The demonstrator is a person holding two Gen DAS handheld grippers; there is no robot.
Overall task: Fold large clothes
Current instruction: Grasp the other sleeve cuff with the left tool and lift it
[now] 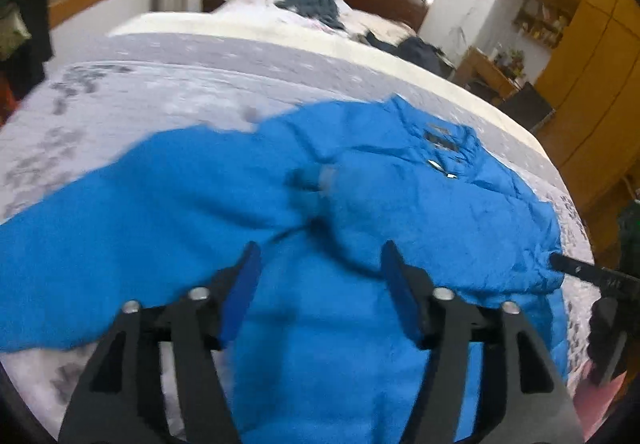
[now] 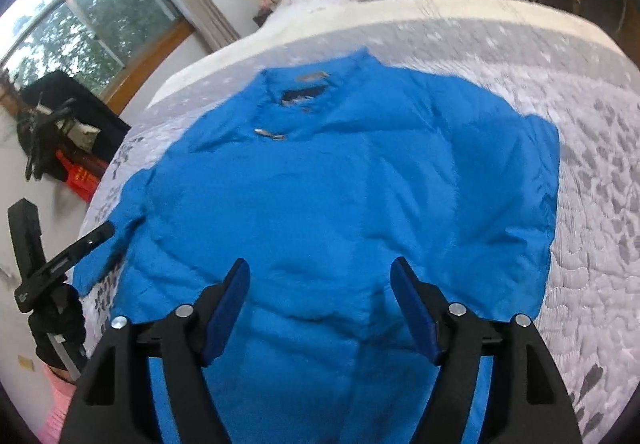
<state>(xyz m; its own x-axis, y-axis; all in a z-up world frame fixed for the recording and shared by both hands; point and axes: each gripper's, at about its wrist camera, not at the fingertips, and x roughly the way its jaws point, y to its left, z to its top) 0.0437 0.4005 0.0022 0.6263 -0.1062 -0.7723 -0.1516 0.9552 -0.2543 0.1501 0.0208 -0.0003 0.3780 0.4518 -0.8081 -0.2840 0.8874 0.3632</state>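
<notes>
Blue jacket (image 2: 340,184), one, on bed (image 2: 592,172); two grippers, jaws apart, empty.

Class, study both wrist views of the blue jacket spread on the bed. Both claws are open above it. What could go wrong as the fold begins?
1. The blue jacket looks puffy and slick, so the open right claw may pinch only the top layer, and the fold could spring back.
2. One sleeve sprawls sideways; the left claw could drag it crooked.
3. The metal zipper pulls might snag the quilted bedspread.
</notes>
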